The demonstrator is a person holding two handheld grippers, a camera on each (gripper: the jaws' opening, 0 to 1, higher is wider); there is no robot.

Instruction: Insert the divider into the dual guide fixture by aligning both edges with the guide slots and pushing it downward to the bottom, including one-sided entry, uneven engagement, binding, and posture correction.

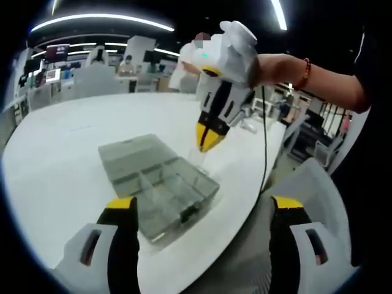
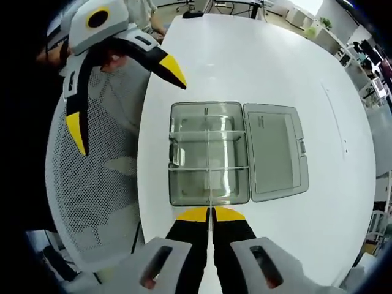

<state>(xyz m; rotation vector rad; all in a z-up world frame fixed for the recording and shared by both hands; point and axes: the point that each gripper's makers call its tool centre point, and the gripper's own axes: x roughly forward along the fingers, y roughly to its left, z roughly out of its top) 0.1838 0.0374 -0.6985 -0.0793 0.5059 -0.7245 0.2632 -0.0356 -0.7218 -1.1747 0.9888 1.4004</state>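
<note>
A clear plastic compartment box [image 2: 208, 184] lies on the white table [image 2: 245, 55] with its lid [image 2: 275, 150] folded open to one side. My right gripper [image 2: 211, 214] is shut on the thin clear divider [image 2: 209, 160], which I see edge-on, running down the box's middle line. In the left gripper view, the right gripper [image 1: 209, 139] hangs tips-down over the box's [image 1: 159, 184] far side, and the divider [image 1: 200, 160] shows faintly below its yellow tips. My left gripper [image 1: 202, 205] stands wide open and holds nothing, just short of the box's near edge; the left gripper [image 2: 125, 101] sits beside the table edge.
A grey mesh chair [image 2: 92, 184] stands against the table's curved edge next to the box. A person's forearm [image 1: 294, 70] with a bead bracelet holds the right gripper. Desks and people are far behind the table [image 1: 73, 141].
</note>
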